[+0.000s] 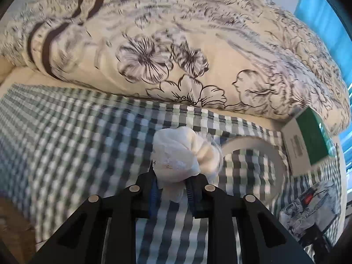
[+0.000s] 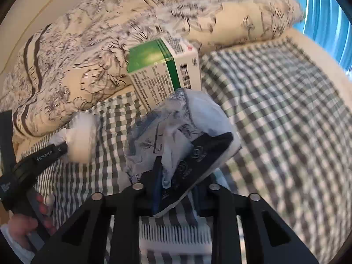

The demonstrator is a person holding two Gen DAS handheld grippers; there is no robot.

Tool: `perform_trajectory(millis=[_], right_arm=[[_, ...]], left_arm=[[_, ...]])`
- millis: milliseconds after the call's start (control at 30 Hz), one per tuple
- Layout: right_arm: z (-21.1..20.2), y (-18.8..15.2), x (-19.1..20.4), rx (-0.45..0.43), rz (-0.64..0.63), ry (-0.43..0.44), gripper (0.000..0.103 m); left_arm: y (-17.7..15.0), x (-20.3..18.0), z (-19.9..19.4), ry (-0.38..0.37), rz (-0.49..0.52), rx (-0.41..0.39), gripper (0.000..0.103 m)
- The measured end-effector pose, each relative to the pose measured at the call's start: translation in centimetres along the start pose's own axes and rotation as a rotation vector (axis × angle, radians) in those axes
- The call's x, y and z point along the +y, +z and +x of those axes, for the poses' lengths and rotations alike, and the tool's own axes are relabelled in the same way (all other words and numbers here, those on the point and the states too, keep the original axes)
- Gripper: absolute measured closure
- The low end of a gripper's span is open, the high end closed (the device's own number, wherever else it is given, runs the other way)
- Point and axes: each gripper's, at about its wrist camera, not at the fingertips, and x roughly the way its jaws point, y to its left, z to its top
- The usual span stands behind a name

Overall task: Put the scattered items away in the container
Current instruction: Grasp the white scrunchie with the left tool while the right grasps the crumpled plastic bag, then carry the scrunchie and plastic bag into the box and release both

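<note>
Left claw [image 1: 171,182] pinches a white wad [image 1: 182,154], right claw [image 2: 176,189] a tissue pack [image 2: 187,136] — open checked sheet [image 2: 286,121] rightward.

My left fingers [image 1: 154,182] bury the tail end of the white wad [image 1: 182,151], can't see where it stops. The box print [image 2: 158,85] ahead of my right fingers is too smeared to read, and the tissue pack [image 2: 176,132] hides its lower corner.

Two matte black plastic left gripper [image 1: 170,182] and right gripper [image 2: 176,187] linkages carry round silver pivot screws; blue finger pads [image 2: 156,189]; white "GenRobot.AI" lettering at nine o'clock; white sleeve cuff [image 2: 8,239].
</note>
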Motion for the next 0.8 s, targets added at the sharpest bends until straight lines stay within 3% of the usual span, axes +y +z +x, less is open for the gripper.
perform_trajectory(millis=[100,267,500,800], right_arm=[[-2.4,-1.0,0.4,-0.010,-0.032,0.027,0.085],[-7.4,-2.4,1.5,-0.039,-0.066,0.063,0.086],[-15.9,-4.7,4.0,-0.108,-0.137,0.083,0.086],[-24.2,-11.1,9.3,-0.195,-0.263,0.134,0.086]], left_arm=[[-1.1,0.1,-3.8,0.022,0.029,-0.022,0.080],[-2.3,1.7,-10.2,-0.003,0.017,-0.057,0.080],[-3.9,1.1,-19.1,-0.009,0.088,-0.115,0.080],[-9.7,5.4,-29.9,0.025,0.147,-0.220,0.080]])
